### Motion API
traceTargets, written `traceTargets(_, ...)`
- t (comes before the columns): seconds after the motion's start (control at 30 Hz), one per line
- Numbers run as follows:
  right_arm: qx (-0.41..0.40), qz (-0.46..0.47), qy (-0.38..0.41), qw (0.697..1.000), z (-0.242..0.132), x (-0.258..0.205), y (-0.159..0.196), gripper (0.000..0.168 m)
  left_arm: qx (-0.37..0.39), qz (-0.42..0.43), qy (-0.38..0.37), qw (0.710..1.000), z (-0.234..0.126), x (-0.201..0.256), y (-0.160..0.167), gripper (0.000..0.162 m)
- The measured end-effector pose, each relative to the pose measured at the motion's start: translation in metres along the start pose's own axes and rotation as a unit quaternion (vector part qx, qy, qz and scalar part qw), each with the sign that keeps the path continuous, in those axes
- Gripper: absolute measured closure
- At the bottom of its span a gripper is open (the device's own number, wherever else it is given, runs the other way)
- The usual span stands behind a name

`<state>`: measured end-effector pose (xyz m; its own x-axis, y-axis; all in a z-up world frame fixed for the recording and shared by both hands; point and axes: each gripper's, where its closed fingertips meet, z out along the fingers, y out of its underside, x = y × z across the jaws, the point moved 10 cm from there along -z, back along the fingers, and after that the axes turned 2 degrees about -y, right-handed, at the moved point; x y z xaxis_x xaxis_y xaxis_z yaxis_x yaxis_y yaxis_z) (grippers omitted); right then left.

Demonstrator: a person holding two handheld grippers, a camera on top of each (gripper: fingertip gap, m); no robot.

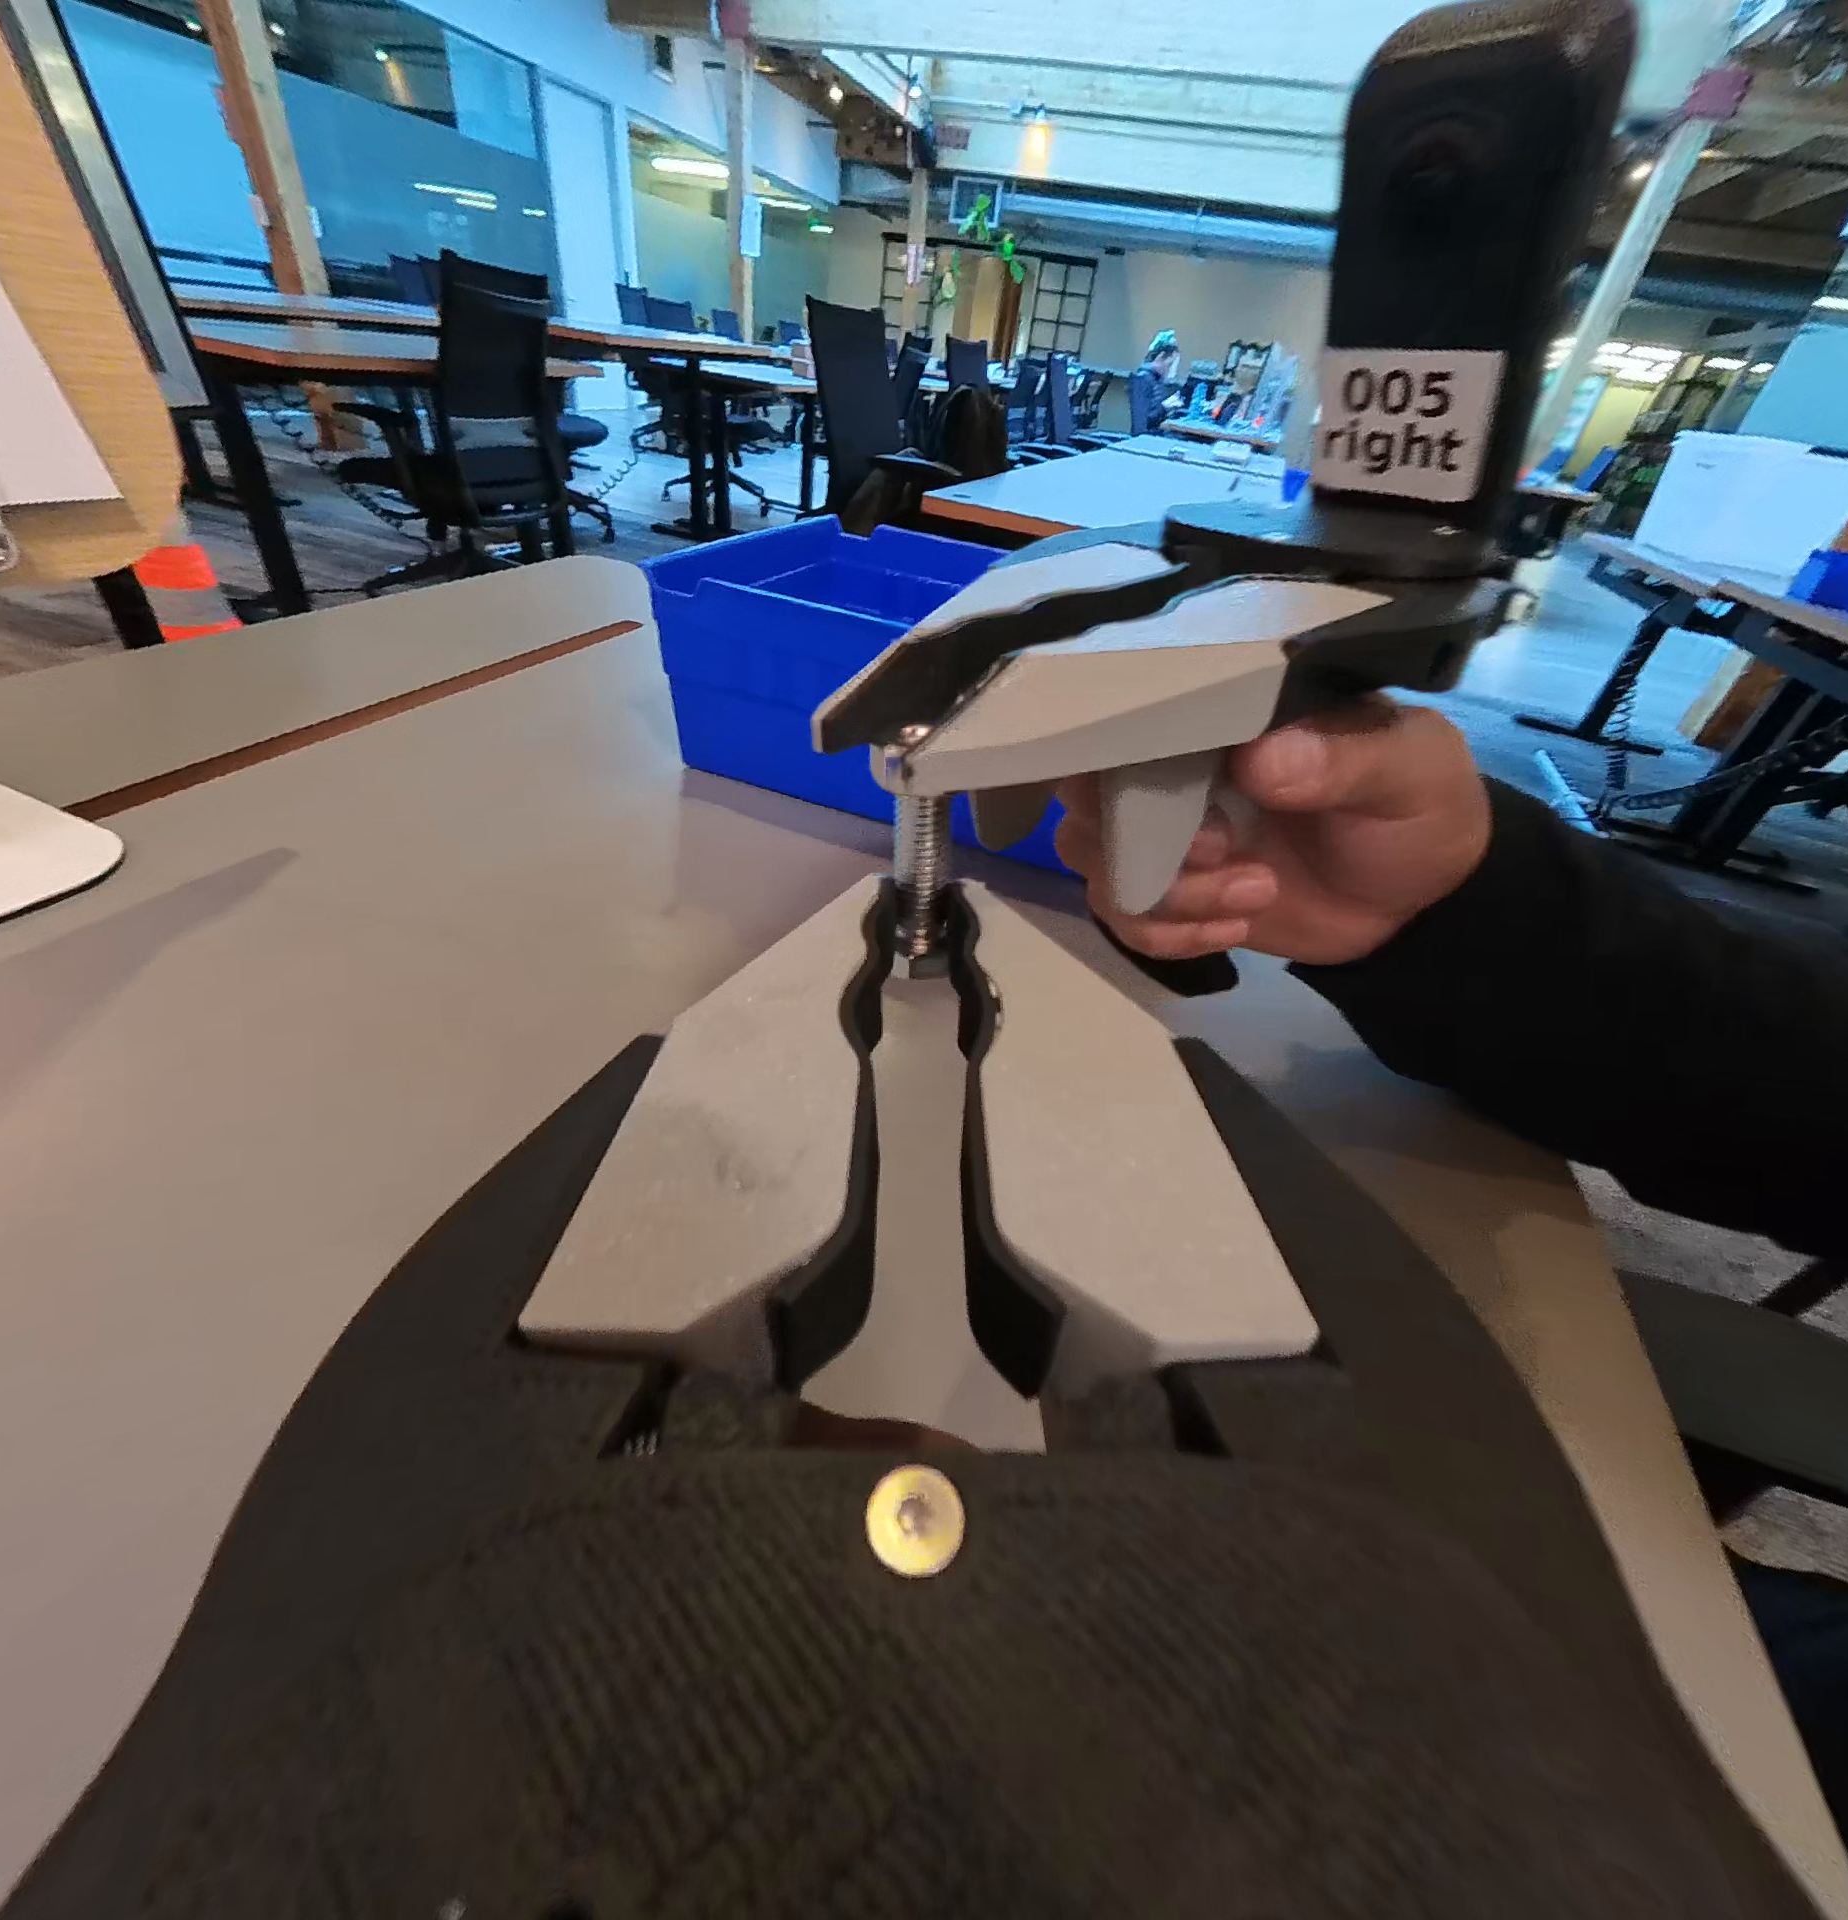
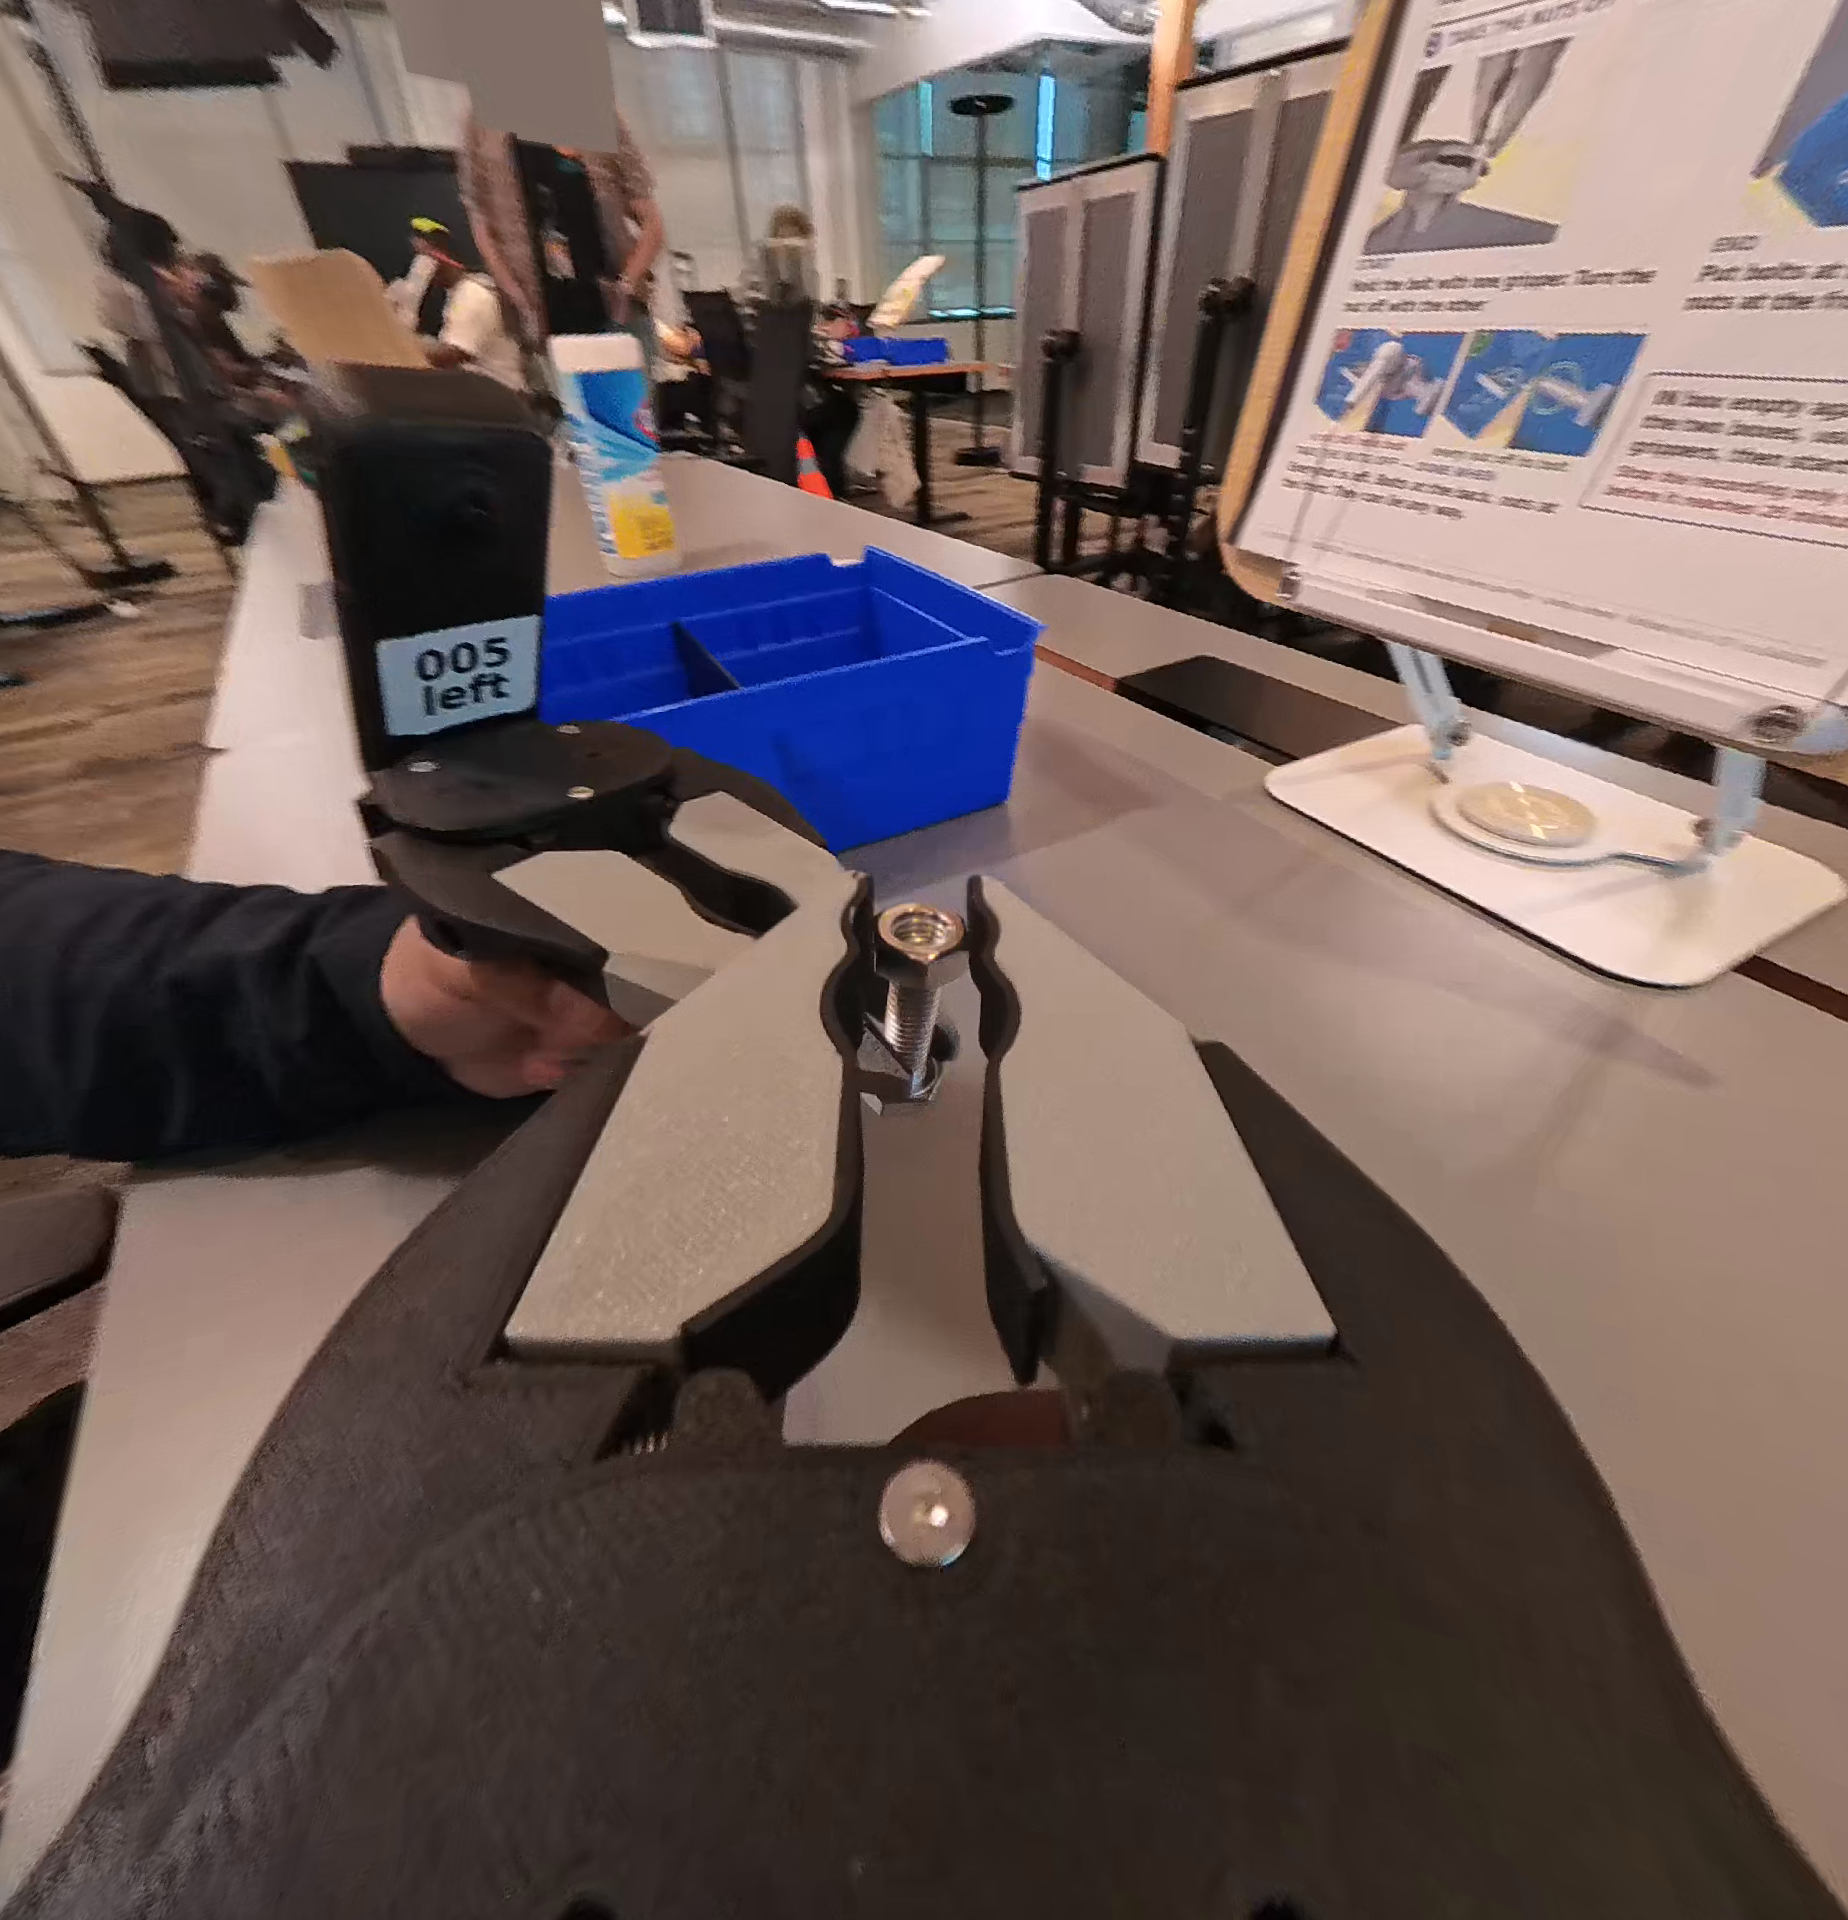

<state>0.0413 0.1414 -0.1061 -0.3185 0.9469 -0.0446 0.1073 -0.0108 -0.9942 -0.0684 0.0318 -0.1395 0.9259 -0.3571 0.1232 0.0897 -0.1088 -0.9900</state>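
Entry: both wrist views, one instant.

Nearest: the left claw [image 1: 922, 935] was clenched on the lower, head end of a steel bolt [image 1: 918, 842]. The black pads pinched it at the very tips. The bolt stood upright, clear above the grey counter [image 1: 432, 883] and resting on nothing.

Just above: the right claw [image 2: 918, 940] came in from the side, level, and was closed about a hex nut [image 2: 918, 932] at the top of the thread. Its fingers sat at the nut's sides; the open bore faced that claw's camera. On one side the contact looked slight, so this hold seemed the lighter of the two.

Bare thread showed between the two claws, which stood roughly at right angles and did not touch.

Hands: the right hand [image 1: 1304, 831] squeezed its trigger; the left hand [image 2: 504, 1023], in a dark sleeve, gripped its handle.

Judgement: with two holds on one short piece, the nut's flats should sit square in the pads and the claws should stay true to the bolt's axis. A tip grip this shallow could let the bolt cock or slip. Firm pressure below, lighter above.

Behind: a blue divided bin [image 2: 899, 727] stood on the counter near the claws; no contents could be seen. To one side was a white stand holding a printed sheet [image 2: 1585, 312]. Farther off stood a wipes canister [image 2: 613, 457].
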Motion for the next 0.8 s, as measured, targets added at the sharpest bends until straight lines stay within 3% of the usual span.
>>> traceTargets(0.23, -0.019, -0.019, 0.130, 0.991, 0.011, -0.011, 0.003, 0.154, -0.023, 0.031, -0.061, 0.997, 0.002, -0.001, 0.002, 0.155)
traceTargets(0.43, -0.014, -0.009, 0.172, 0.985, 0.020, -0.014, 0.005, 0.154, -0.031, 0.031, -0.091, 0.995, 0.001, -0.003, 0.003, 0.155)
traceTargets(0.6, 0.027, -0.006, 0.138, 0.990, 0.010, -0.013, -0.003, 0.151, -0.024, 0.013, -0.078, 0.997, 0.000, -0.006, 0.001, 0.155)
traceTargets(0.8, 0.050, 0.029, 0.021, 0.998, -0.011, 0.008, -0.009, 0.151, -0.009, -0.009, -0.048, 0.999, -0.001, -0.006, 0.000, 0.155)
